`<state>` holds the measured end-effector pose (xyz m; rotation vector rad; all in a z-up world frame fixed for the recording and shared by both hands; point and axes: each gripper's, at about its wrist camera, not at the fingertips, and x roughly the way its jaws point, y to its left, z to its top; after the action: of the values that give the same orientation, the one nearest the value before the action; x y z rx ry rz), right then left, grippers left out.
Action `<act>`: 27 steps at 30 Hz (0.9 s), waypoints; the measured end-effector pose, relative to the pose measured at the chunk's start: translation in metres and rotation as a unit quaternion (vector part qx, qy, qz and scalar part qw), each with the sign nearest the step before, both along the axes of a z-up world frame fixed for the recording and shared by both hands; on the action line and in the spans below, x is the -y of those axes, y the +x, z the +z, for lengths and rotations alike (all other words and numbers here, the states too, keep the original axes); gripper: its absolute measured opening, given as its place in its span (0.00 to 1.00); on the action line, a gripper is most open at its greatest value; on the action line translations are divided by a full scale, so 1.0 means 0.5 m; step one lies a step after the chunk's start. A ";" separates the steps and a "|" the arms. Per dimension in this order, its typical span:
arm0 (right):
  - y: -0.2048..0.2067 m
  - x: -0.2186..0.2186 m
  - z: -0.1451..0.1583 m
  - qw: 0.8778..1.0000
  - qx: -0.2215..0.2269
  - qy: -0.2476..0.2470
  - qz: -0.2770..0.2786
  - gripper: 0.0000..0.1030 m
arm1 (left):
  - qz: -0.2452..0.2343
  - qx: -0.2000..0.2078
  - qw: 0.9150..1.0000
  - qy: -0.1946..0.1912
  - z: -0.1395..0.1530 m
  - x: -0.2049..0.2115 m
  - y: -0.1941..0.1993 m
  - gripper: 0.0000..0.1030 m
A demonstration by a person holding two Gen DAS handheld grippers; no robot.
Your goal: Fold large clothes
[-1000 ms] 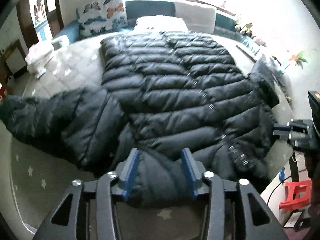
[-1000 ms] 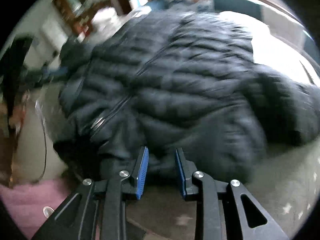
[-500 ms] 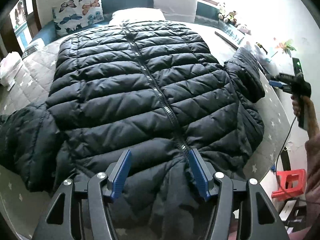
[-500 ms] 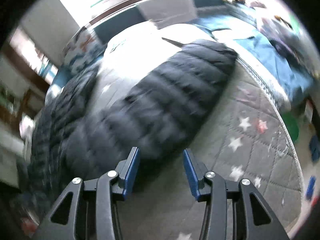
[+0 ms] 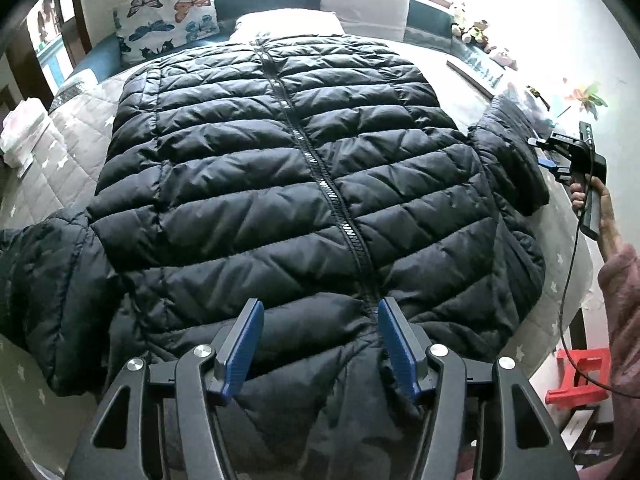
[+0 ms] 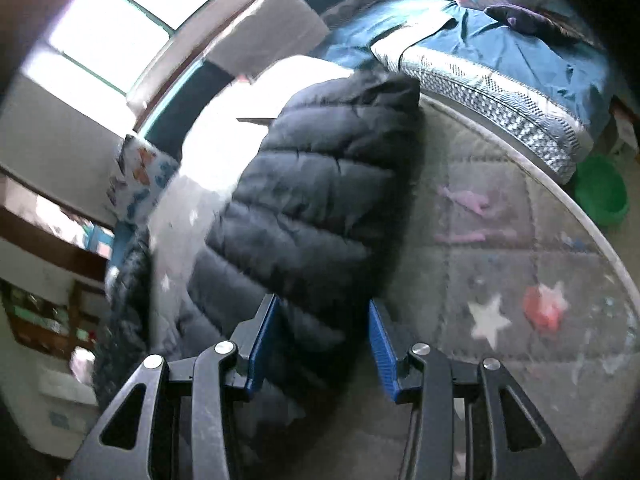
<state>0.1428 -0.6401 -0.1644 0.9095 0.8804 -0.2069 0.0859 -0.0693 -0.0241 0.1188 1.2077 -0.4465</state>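
Black puffer jacket spread flat, zipped, across the bed. Left gripper fingers apart over the near collar; right gripper fingers apart astride the right sleeve. Probably light, puffy, slippery, springy: best pinched deep at seams or cuff.

The quilted jacket is black. The bed cover is grey with white stars; the upper-left pillow is white with blue and orange butterflies. A red stool sits lower right.

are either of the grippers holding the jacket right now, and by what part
Nothing is held. The left gripper is open over the jacket near its collar end, and the right gripper is open around the sleeve without clamping it.
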 end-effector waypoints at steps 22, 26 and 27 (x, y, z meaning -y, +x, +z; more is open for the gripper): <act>-0.041 -0.243 0.376 0.964 0.199 -0.143 0.104 0.10 | 0.015 0.046 0.999 -0.016 0.044 -0.069 -0.025 0.61; -0.071 -0.385 0.431 0.942 0.229 -0.180 0.168 0.10 | 0.030 0.054 0.998 -0.034 0.055 -0.115 -0.041 0.61; -0.081 -0.438 0.442 0.932 0.237 -0.189 0.196 0.10 | 0.033 0.056 0.997 -0.036 0.057 -0.123 -0.044 0.61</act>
<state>0.1023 -0.4211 0.0567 0.3792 0.5253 0.1838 0.0639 -0.0079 0.0046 0.0424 1.0817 -0.4202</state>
